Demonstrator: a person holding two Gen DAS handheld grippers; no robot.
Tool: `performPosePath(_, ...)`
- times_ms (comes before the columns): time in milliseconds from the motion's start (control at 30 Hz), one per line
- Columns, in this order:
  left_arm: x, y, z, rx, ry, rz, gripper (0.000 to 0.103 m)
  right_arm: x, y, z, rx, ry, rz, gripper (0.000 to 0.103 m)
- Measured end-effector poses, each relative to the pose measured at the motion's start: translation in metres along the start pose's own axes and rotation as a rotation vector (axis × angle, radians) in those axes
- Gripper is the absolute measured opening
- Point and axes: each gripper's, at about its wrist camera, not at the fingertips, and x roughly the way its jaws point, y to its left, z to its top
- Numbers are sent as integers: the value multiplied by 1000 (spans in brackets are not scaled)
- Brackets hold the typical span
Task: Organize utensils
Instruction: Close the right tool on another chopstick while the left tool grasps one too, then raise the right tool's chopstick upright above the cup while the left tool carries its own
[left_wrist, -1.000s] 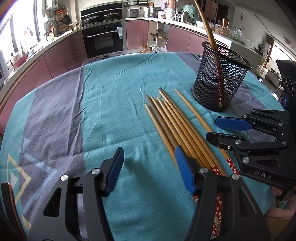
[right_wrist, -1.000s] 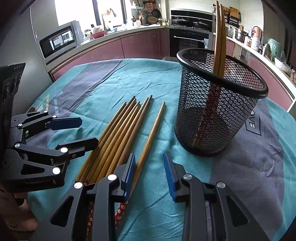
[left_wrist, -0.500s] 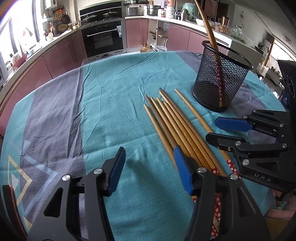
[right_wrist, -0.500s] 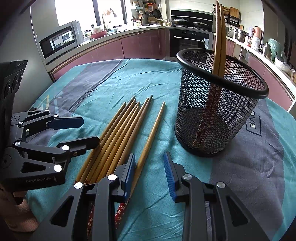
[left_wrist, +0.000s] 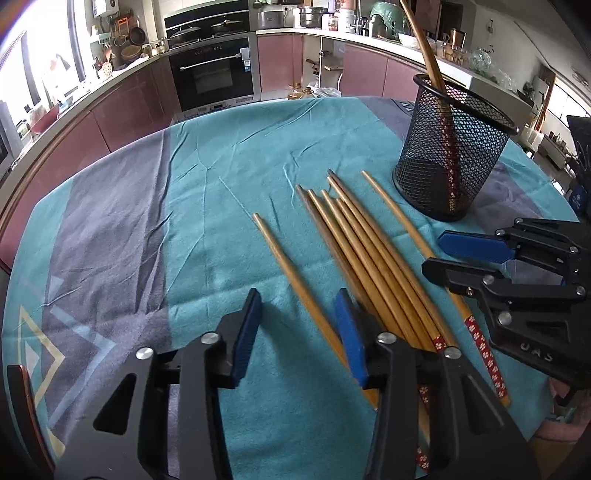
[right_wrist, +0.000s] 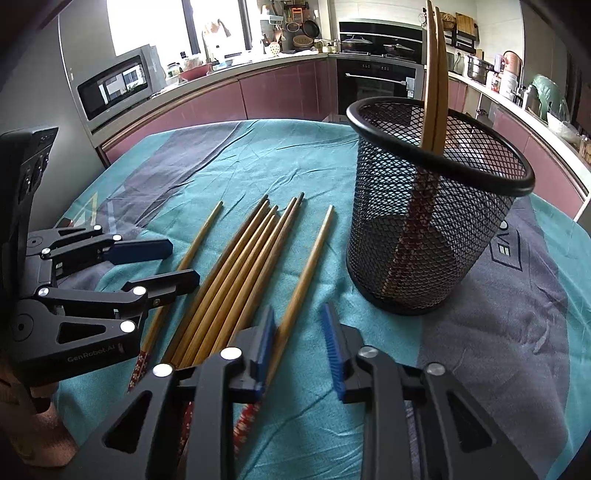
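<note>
Several wooden chopsticks (left_wrist: 362, 251) (right_wrist: 240, 266) lie side by side on the teal cloth. A black mesh holder (left_wrist: 454, 155) (right_wrist: 436, 221) stands upright beyond them with two chopsticks leaning in it. One chopstick (left_wrist: 291, 280) (right_wrist: 201, 232) lies apart on the bundle's left side, between my left gripper's (left_wrist: 297, 332) (right_wrist: 177, 262) closing jaws; it lies against one pad, the other pad is clear. My right gripper's (right_wrist: 299, 336) (left_wrist: 443, 258) jaws are closing around the single chopstick (right_wrist: 306, 266) nearest the holder, with a gap still showing.
The round table's cloth (left_wrist: 221, 184) has teal and grey bands with bare room left of the chopsticks. Kitchen counters, an oven (left_wrist: 212, 74) and a microwave (right_wrist: 114, 85) curve round behind. A bit of a hand (right_wrist: 22, 424) shows behind the left gripper.
The leftmost chopstick has slid away from the bundle and now lies between the left jaws. Both grippers' jaws have narrowed. Neither hand has shifted.
</note>
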Motion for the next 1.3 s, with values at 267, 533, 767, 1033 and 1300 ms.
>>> performPosePath(267, -2, 3, -1, -59, -18, -52, 11, -2, -10, -1, 56, -7, 56, 6)
performPosePath(533, -22, 10, -1, -106, -52, -139, 7, -24, -15, 1, 78, -59, 118, 6)
performPosePath(767, -69, 17, 16, -111, -145, -288, 7, -70, -23, 13, 78, -177, 187, 6)
performPosePath(1033, -126, 21, 39, -91, -282, -411, 1, -109, -34, 31, 83, -295, 194, 6)
performPosePath(1300, -148, 19, 68, -77, -369, -422, 1, -127, -46, 47, 72, -360, 188, 6)
